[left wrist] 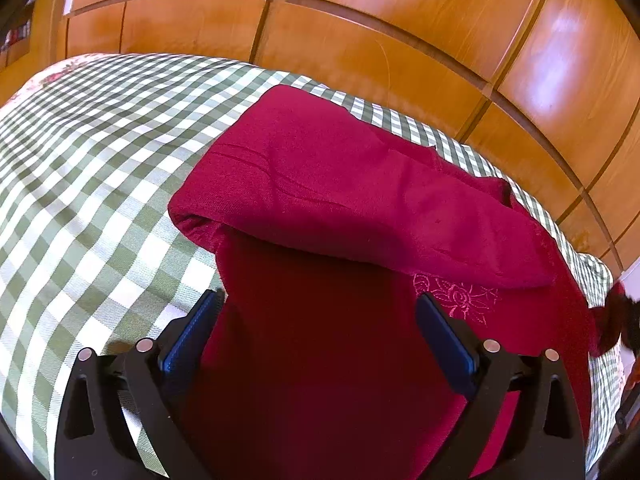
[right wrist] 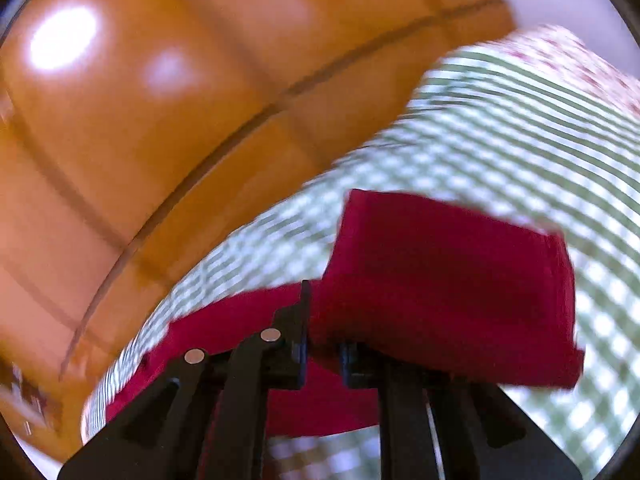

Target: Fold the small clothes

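A crimson garment (left wrist: 340,184) lies on a green-and-white checked cover (left wrist: 80,160), its far part folded back over itself. A pink embroidered rose (left wrist: 460,300) shows below that fold. My left gripper (left wrist: 318,300) hovers over the near part of the garment with its jaws wide open and only flat cloth beneath them. In the blurred right wrist view, my right gripper (right wrist: 326,332) is shut on an edge of the garment (right wrist: 448,288), and a flap of it hangs lifted over the right finger. A dark blurred shape (left wrist: 616,320) holds red cloth at the right edge of the left wrist view.
Glossy wooden wardrobe panels (left wrist: 400,40) stand close behind the bed's far edge. The checked cover (right wrist: 520,140) stretches left of the garment and ends in a floral border (left wrist: 52,72) at the far left.
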